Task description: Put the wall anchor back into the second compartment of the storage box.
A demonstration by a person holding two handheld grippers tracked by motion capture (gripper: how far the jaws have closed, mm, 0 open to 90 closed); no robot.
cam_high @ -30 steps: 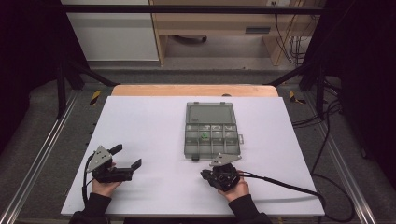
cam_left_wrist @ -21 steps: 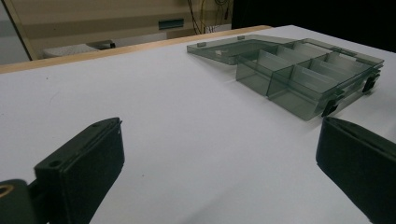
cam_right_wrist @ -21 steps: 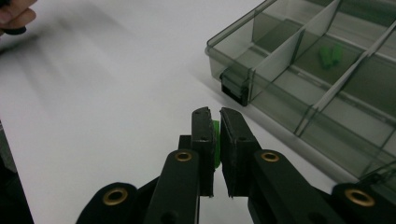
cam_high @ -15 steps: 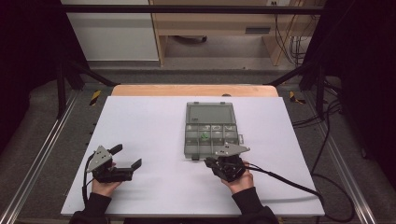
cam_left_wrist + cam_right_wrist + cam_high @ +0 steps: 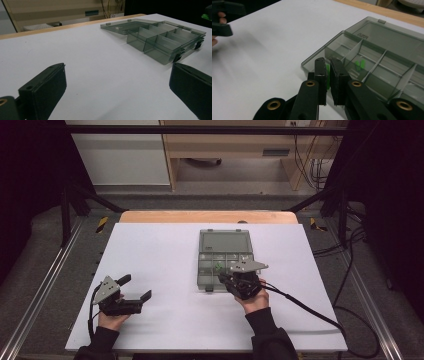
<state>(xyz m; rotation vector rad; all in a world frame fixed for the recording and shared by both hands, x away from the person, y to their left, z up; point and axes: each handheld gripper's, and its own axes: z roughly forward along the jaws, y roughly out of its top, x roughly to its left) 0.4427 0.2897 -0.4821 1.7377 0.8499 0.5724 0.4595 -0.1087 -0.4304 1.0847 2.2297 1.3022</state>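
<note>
- Green small piece (image 5: 327, 75) pinched in right claw (image 5: 328, 65), jaws nearly together, just above front edge of open grey organizer box (image 5: 223, 259) on desk (image 5: 160, 260).
- Probably light, stiff plastic, slippery; best gripped on flat sides.
- Left claw (image 5: 134, 287) wide open, empty.

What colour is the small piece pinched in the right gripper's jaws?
Bright green. The small piece shows best in the right gripper view, between the right gripper's black jaws.

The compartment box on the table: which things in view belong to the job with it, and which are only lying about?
In the job:
- compartment box, lid open
- small green piece, pinched in the right gripper
- green piece already in a compartment

Lying about:
- left gripper, open, apart from the box
- white table
</note>
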